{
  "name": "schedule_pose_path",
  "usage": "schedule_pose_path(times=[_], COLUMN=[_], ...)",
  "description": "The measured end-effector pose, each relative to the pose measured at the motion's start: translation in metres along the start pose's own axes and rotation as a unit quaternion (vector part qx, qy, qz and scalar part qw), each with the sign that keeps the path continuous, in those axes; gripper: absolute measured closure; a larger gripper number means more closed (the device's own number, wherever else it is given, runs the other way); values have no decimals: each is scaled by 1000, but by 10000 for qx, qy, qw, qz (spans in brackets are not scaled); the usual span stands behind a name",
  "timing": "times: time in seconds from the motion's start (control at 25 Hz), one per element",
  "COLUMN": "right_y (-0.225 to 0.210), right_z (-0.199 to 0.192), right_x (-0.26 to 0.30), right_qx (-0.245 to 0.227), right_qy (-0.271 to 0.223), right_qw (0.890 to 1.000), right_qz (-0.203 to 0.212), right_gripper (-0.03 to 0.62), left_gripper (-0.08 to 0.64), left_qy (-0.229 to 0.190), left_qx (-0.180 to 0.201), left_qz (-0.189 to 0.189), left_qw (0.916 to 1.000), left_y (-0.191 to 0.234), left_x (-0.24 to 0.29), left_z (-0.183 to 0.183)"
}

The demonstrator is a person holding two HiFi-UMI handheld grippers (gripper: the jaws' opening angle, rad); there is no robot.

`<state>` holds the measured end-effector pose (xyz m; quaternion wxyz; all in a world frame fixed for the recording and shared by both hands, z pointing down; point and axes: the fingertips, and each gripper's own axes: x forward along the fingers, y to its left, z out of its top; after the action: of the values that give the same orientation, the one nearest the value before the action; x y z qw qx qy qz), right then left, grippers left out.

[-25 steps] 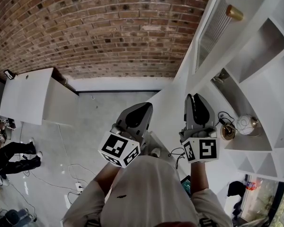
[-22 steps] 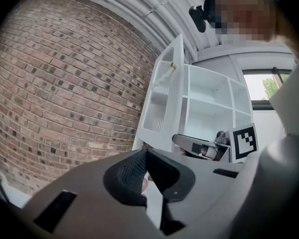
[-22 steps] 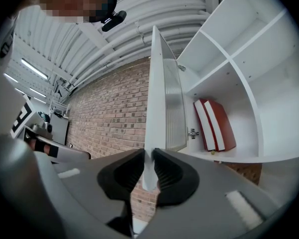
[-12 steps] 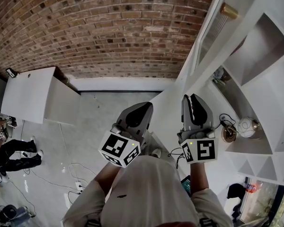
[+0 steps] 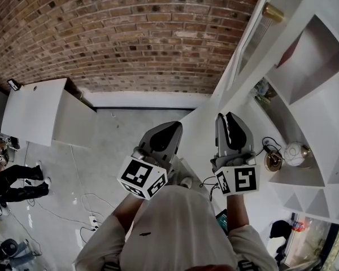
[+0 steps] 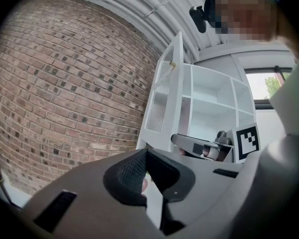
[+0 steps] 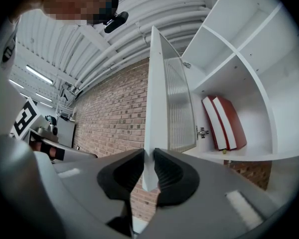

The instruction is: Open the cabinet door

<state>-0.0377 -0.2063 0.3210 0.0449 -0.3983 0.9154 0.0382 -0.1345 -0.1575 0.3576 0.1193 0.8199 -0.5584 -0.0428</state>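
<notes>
White cabinet door point(image 7: 157, 108) stood ajar, its free edge running upright toward twelve o'clock from my right gripper point(image 7: 148, 172), whose jaws pinched it. My left gripper point(image 6: 145, 166), jaws closed empty, hung farther off at nine o'clock.

The cabinet door point(image 5: 250, 41), pinched at its edge by the right hand-held gripper point(image 5: 228, 117), swung a little further out. In the head view its brass knob point(image 5: 272, 12) drifted left and slightly up, and the gripper shifted a touch left with it. A red object point(image 5: 294, 48) came into sight inside the upper shelf compartment point(image 5: 322, 58).
</notes>
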Motion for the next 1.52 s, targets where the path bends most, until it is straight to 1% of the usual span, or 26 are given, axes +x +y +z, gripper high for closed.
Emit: schedule_pose_path(times=[0.72,1.52], right_y=[7,29], right_z=[0,-2], right_x=[9,35], right_qx=[47,110], right_qy=[4,2], right_qw=[10000,9997], right_qz=[54,237], right_gripper=[518,525], left_gripper=[551,551], left_qy=[-13,-42], left_qx=[38,-31], left_qz=[26,174], left_qw=[10000,9998], left_y=[6,34], left_x=[-6,-14], left_z=[4,6])
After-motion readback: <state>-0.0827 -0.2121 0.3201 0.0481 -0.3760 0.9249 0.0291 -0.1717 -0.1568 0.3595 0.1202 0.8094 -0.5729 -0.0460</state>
